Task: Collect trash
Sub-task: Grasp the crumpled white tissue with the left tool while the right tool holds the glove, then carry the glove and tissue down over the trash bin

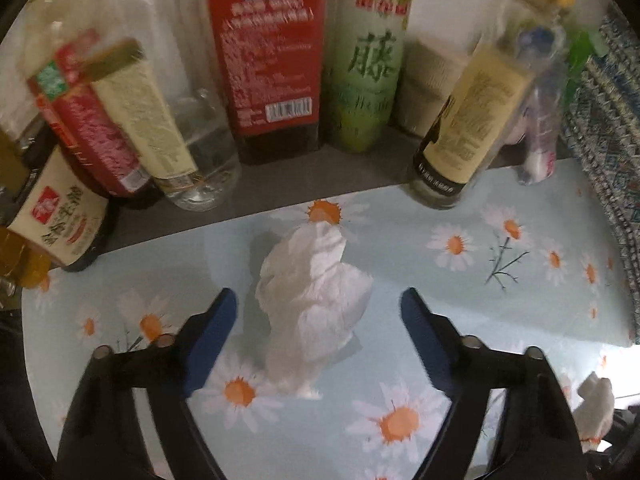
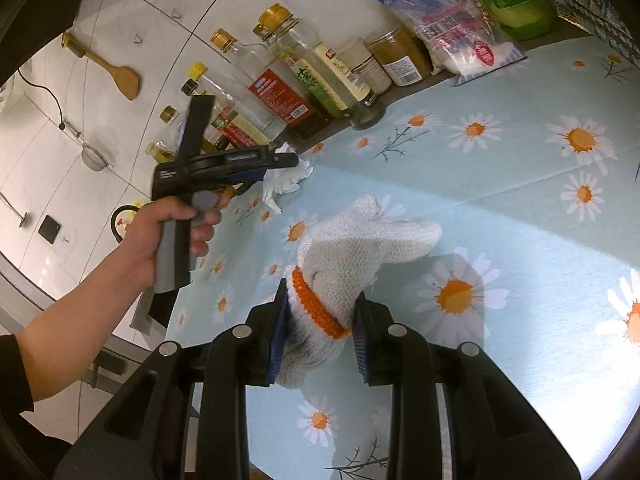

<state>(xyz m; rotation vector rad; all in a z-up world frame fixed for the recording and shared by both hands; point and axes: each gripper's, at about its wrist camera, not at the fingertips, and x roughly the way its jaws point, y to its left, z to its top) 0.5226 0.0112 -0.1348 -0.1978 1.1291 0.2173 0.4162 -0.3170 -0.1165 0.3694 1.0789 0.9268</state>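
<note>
A crumpled white tissue [image 1: 312,300] lies on the daisy-print tablecloth [image 1: 500,320]. My left gripper [image 1: 319,298] points down over it with one blue pad on each side, and neither pad touches the paper. In the right wrist view the same tissue [image 2: 286,180] sits under that gripper's tip. My right gripper [image 2: 320,292] is shut on a white knitted glove [image 2: 360,240], its pads pressing just behind the orange cuff band. The glove's fingers rest on the cloth. The glove [image 1: 596,408] also shows at the lower right edge of the left wrist view.
A row of sauce and oil bottles [image 1: 276,60] stands close behind the tissue, along the tiled wall. One bottle with a yellow cap [image 1: 472,128] stands at the cloth's edge. Jars [image 2: 396,56] and plastic bags [image 2: 448,20] line the back. A hand [image 2: 176,224] holds the left gripper.
</note>
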